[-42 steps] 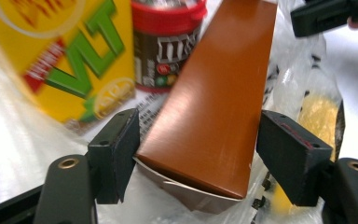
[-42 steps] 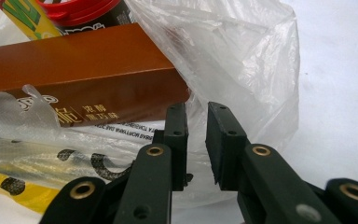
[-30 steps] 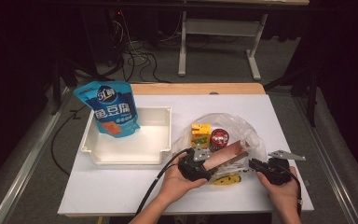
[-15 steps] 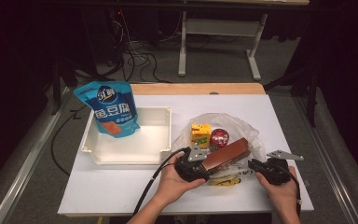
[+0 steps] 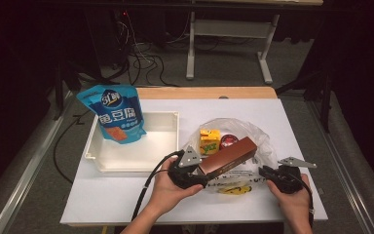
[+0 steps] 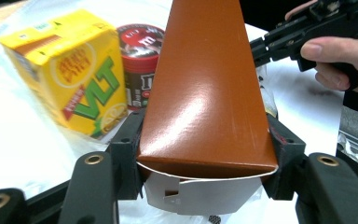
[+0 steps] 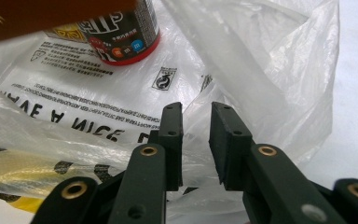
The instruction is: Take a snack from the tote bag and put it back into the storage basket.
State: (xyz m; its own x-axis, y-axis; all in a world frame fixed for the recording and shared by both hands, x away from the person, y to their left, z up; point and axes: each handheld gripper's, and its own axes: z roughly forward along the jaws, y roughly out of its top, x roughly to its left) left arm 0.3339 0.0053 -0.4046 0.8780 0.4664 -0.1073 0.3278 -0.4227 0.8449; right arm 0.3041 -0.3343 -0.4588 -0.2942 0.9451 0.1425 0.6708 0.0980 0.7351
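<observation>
The left gripper (image 5: 202, 176) clamps the near end of a long brown cardboard box (image 5: 227, 157), tilted up over the clear plastic bag (image 5: 253, 134) right of the white plastic tray (image 5: 171, 122). The right gripper (image 7: 196, 140), whose jaws have just been opening, stands narrowly apart with bag film between its pads. If that film slips free, the bag could drag along with the box; the box's open white flap (image 6: 205, 193) might also buckle and let it slide.

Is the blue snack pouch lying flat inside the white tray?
No, the blue snack pouch stands upright at the far left corner of the white tray.
</observation>
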